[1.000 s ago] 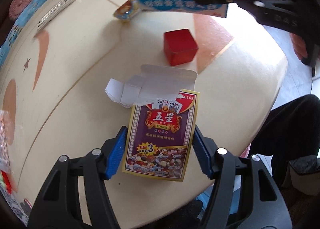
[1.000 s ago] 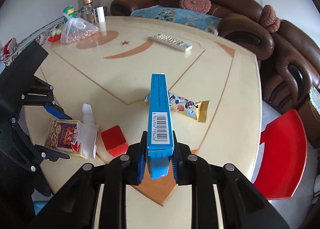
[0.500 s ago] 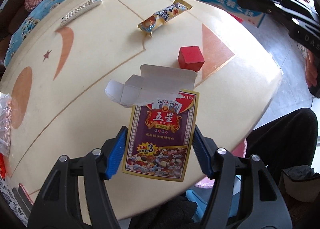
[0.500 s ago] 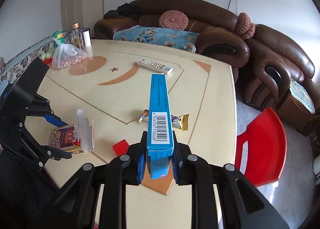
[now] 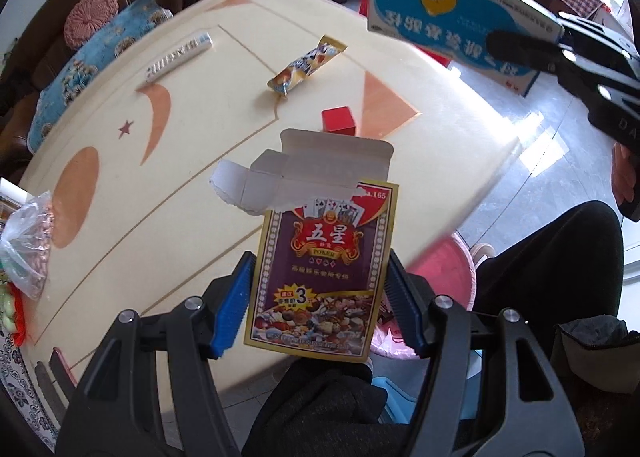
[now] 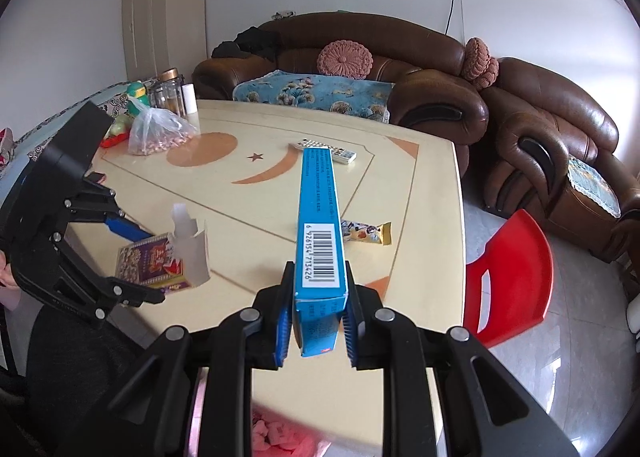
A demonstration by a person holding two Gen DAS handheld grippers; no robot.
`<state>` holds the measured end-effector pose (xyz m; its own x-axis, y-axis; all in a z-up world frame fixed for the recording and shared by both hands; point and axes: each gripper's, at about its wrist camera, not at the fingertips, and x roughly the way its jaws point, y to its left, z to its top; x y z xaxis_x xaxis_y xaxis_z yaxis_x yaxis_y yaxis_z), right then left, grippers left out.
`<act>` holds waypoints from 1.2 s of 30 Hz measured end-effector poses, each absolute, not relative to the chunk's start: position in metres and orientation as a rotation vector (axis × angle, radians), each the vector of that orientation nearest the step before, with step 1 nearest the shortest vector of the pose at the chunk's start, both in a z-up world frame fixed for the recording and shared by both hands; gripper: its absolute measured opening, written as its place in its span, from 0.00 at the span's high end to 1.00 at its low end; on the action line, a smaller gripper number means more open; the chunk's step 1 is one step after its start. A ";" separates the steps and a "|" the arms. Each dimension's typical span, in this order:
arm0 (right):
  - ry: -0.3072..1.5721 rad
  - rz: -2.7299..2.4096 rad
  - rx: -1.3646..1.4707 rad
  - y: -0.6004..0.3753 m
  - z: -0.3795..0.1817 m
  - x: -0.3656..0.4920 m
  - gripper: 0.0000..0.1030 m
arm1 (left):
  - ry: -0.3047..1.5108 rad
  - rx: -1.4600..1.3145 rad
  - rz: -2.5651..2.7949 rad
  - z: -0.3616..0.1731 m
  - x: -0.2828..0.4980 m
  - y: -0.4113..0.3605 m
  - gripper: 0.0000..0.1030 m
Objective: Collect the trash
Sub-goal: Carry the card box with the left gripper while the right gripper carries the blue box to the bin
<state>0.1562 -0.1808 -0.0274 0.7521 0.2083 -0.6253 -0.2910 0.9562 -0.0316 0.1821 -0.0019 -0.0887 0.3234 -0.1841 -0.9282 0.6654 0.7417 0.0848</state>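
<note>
The left gripper (image 5: 320, 293) is clamped on the poker card box (image 5: 324, 273), jaws pressed against its two long edges, box lifted clear of the tabletop (image 5: 160, 185) near the front edge. The torn white flap (image 5: 304, 177) is left hanging open at the far end. The right gripper (image 6: 314, 321) is clamped on the blue carton (image 6: 320, 241), gripped only at its near end, most of the length cantilevered forward over the tabletop. A pink bin (image 5: 444, 265) is seen below the tabletop edge, partly hidden by the card box; its pink rim also shows at the bottom of the right wrist view.

Risks, judged from this:
- blue carton is held by a short end, so pivoting or slipping between the jaws is likely if swung fast
- card box is thin cardboard, empty or not cannot be told; it can be crushed or squirted out by the side squeeze
- open flap may snag the bin rim on release
- both grippers are headed to one bin, so a clash of the two is possible
- a drop short of the bin lands on the floor or the person's lap

Still on the tabletop: snack wrapper (image 5: 306, 67) and red cube (image 5: 339, 120), well apart from both grippers; remote (image 5: 178, 55) and bag of nuts (image 6: 160, 131) are probably not trash
</note>
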 end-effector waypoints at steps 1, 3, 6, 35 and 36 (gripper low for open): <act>0.664 0.274 -0.129 -0.180 -0.025 0.151 0.79 | 1.102 0.507 -0.591 -0.086 0.177 0.000 0.39; 0.656 0.273 -0.130 -0.177 -0.020 0.134 0.79 | 1.085 0.511 -0.595 -0.079 0.164 0.003 0.39; 0.649 0.271 -0.131 -0.174 -0.013 0.116 0.79 | 1.070 0.510 -0.599 -0.072 0.149 0.006 0.39; 0.759 0.288 -0.083 -0.150 -0.059 0.011 0.79 | 1.144 0.494 -0.689 -0.122 0.061 0.001 0.39; 0.771 0.290 -0.079 -0.150 -0.064 0.010 0.79 | 1.152 0.494 -0.691 -0.126 0.059 0.001 0.39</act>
<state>0.0100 -0.1496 -0.0637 0.6798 0.2292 -0.6967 -0.2870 0.9573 0.0349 0.0593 0.0008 -0.1264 0.2419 -0.2393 -0.9403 0.7172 0.6969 0.0071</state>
